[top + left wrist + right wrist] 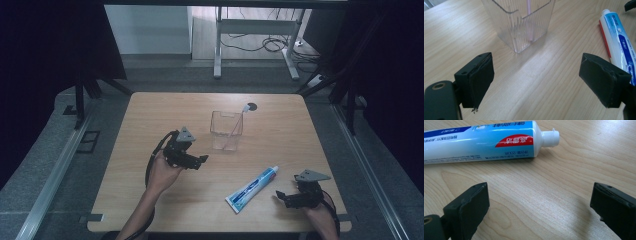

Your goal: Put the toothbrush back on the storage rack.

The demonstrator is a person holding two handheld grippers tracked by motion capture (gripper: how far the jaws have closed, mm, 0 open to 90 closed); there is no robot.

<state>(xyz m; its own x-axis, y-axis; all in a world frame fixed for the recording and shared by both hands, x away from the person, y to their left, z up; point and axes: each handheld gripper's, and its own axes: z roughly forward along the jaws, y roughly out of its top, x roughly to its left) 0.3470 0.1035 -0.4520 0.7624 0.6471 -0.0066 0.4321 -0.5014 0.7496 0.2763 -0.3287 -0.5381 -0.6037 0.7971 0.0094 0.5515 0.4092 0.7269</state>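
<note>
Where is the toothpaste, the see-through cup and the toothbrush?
toothpaste tube [251, 189], high view, middle of the tube's body.
clear cup [226, 131], high view, its front wall.
toothbrush [246, 107], high view, the white head sticking out above the cup's rim.

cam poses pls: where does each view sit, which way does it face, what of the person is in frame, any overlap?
High view: above the person's side, facing forward and down at table; forearms, left claw, right claw.
Left gripper view: rides the left claw, faces clear cup; open jaws.
Right gripper view: rides the right claw, faces toothpaste tube; open jaws.
Shared: all three show the tube.
</note>
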